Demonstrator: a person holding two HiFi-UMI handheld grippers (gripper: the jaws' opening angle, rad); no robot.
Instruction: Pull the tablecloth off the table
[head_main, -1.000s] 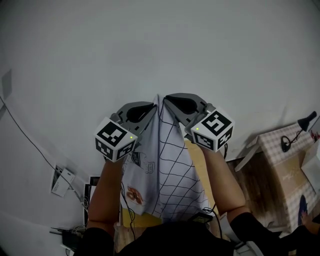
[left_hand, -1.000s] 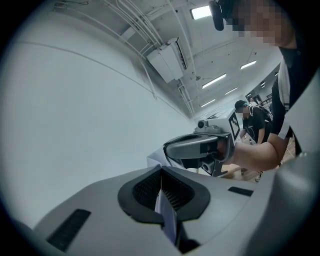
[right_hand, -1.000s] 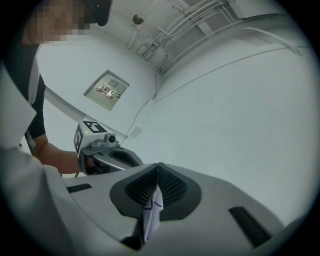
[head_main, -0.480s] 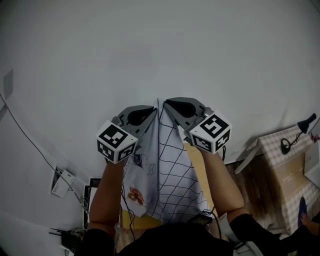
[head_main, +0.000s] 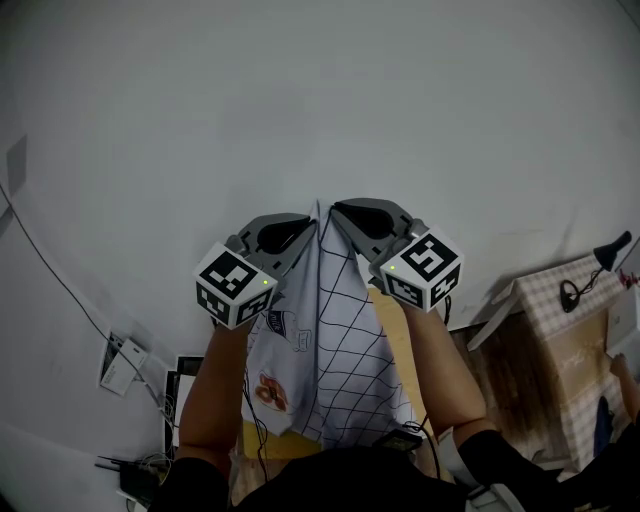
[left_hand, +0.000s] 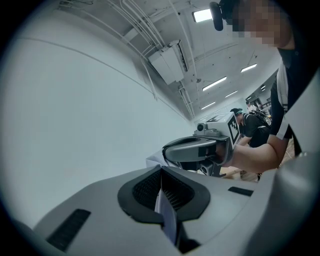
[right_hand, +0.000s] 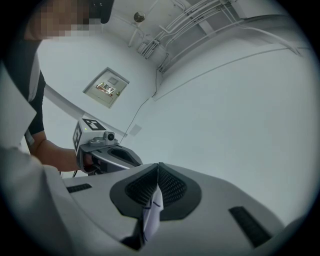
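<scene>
The left gripper (left_hand: 161, 171) has its jaws closed together, pads pressed on a thin fold of pale tablecloth (left_hand: 168, 222), which runs back from the pad line toward the camera. Just beyond the jaws, the right gripper (left_hand: 172, 151) lies level, tip pointing left, with a pale cloth edge showing below the tip. Its marker cube (left_hand: 233, 129) sits on top. A bare forearm (left_hand: 255, 155) carries it. A plain white wall (left_hand: 75, 120) fills the left side, under a ceiling with strip lights (left_hand: 202, 15).
</scene>
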